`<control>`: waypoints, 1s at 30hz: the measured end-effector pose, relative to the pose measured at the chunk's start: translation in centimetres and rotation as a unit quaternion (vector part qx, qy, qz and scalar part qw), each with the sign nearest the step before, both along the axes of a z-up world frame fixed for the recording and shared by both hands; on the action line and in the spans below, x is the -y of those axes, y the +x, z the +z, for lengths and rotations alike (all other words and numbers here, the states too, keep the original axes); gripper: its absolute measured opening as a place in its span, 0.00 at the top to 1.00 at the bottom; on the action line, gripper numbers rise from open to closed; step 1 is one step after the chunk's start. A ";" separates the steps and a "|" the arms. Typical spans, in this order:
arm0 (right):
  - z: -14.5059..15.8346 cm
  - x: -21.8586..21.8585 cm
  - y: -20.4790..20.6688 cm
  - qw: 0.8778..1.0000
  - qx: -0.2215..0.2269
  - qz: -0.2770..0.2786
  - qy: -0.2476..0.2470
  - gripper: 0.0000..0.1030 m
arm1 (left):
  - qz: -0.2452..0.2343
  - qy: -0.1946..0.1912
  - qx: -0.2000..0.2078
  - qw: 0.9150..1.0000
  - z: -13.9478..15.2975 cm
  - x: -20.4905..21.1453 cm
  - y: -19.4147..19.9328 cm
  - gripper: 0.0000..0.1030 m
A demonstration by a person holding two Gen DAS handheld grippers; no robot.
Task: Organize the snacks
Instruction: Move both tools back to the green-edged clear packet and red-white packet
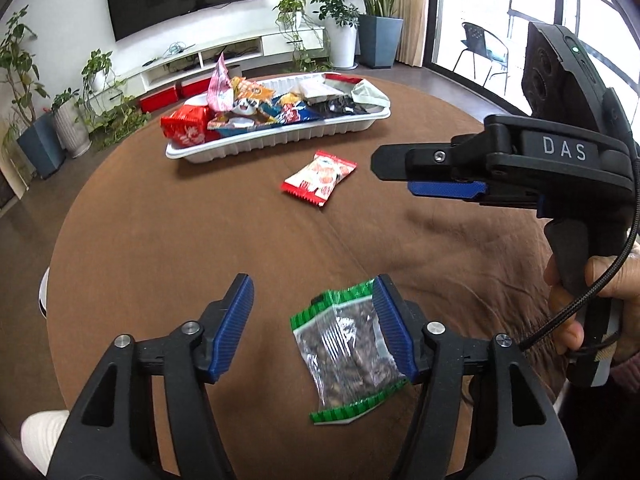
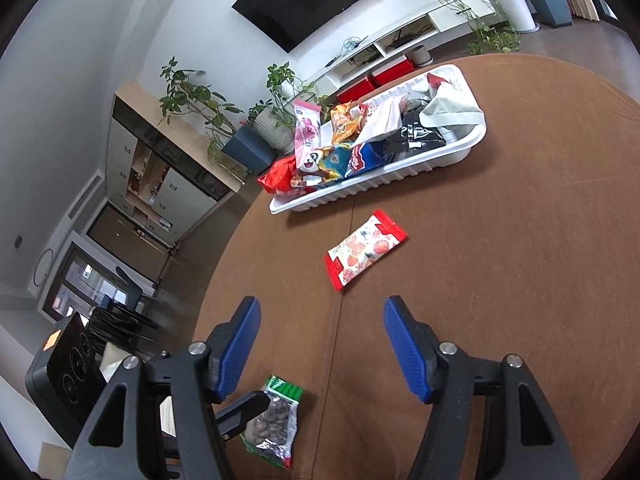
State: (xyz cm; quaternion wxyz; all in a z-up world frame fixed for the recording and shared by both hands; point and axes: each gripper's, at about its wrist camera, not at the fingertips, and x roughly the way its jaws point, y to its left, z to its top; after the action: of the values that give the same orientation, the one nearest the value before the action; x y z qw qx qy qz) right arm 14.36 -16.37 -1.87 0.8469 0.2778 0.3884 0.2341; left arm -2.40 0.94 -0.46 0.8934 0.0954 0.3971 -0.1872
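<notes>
A clear packet of dark seeds with green ends (image 1: 352,352) lies flat on the brown tablecloth. My left gripper (image 1: 316,320) stands open around it; the packet lies against the right pad, with a wide gap to the left one. In the right wrist view the same packet (image 2: 276,420) lies beside one black finger (image 2: 244,406) of the left gripper. A red-and-white snack packet (image 1: 320,178) (image 2: 366,254) lies alone mid-table. My right gripper (image 2: 322,344) is open and empty, a short way before that packet. It also shows side-on, above the cloth (image 1: 394,176). Several snack bags fill the white tray (image 1: 280,140) (image 2: 360,192).
The round table's cloth (image 1: 180,240) is wrinkled at the right. A hand (image 1: 576,304) holds the right gripper's handle and cable. Beyond the table stand a TV wall, a low white cabinet (image 1: 208,56), red boxes and potted plants.
</notes>
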 end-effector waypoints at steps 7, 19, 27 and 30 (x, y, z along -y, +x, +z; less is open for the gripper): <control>-0.6 0.2 -0.7 1.000 -0.008 0.005 -0.019 0.34 | -0.012 0.012 -0.022 1.000 -1.5 0.1 -0.9 0.36; -1.4 -0.2 0.1 0.998 -0.020 0.015 -0.050 0.32 | -0.005 0.028 -0.028 0.999 -3.7 0.3 -0.8 0.34; -1.4 -2.4 2.3 0.996 -0.022 0.029 -0.083 0.32 | 0.025 0.015 -0.027 0.999 -3.6 -1.8 0.6 0.34; -1.3 -3.3 3.3 0.994 -0.018 0.035 -0.097 0.28 | 0.041 0.011 -0.028 0.999 -3.8 -2.7 1.3 0.34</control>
State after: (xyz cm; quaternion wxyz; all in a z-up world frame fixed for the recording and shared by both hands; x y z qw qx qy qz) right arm 17.63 -13.05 -3.20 0.8543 0.1845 0.4336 0.2194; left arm -1.13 3.59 -4.24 0.8877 0.0839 0.4276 -0.1487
